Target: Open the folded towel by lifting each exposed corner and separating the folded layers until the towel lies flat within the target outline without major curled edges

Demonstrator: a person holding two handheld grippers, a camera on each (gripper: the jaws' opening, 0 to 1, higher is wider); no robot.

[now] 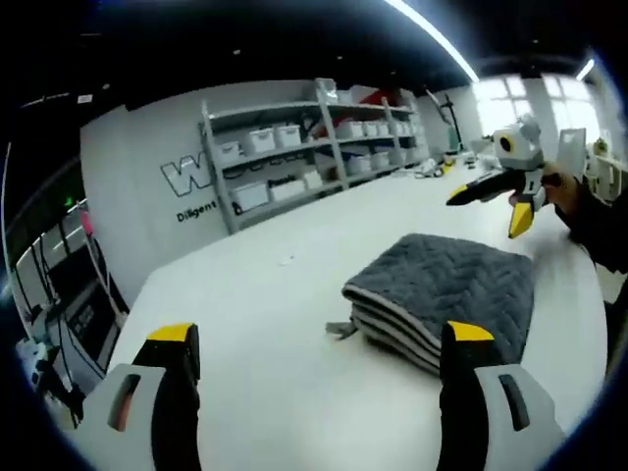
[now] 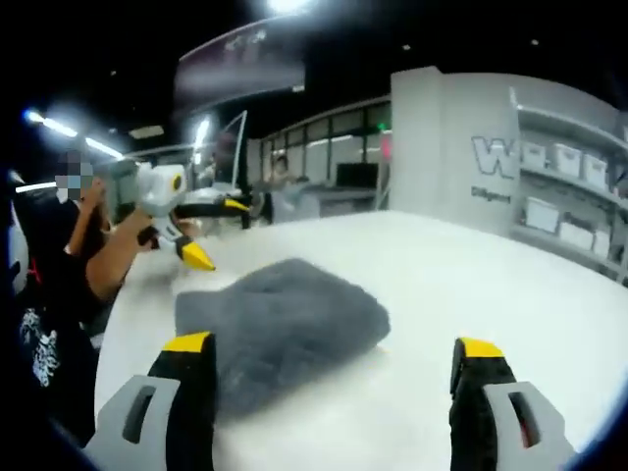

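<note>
Your left gripper (image 1: 319, 368) sits nearest in its own view, its two yellow-tipped jaws spread wide with nothing between them, held low over the white table (image 1: 255, 294) and aimed at the towel's stacked edge, which looks like a sensible line of approach for getting under a layer. Your right gripper (image 2: 334, 378) is the same in its own view: jaws wide apart, holding nothing, hovering above the table with the towel just beyond its left jaw. Just past the jaws lies the towel (image 1: 446, 289), grey and quilted, folded into a thick block in the middle of the table; in the left gripper view you can see the layers as pale stripes along the near edge, and a small tab or label pokes out at the near left corner. That corner is probably the easiest place for you to start lifting. No outline on the table is clear enough to make out. Nothing is unfolded yet, so the task seems to be at its start. Beyond the towel, each gripper appears in the other's view, raised above the table. Farther off stand grey shelves (image 1: 314, 147) with white bins and a wall bearing large lettering.
</note>
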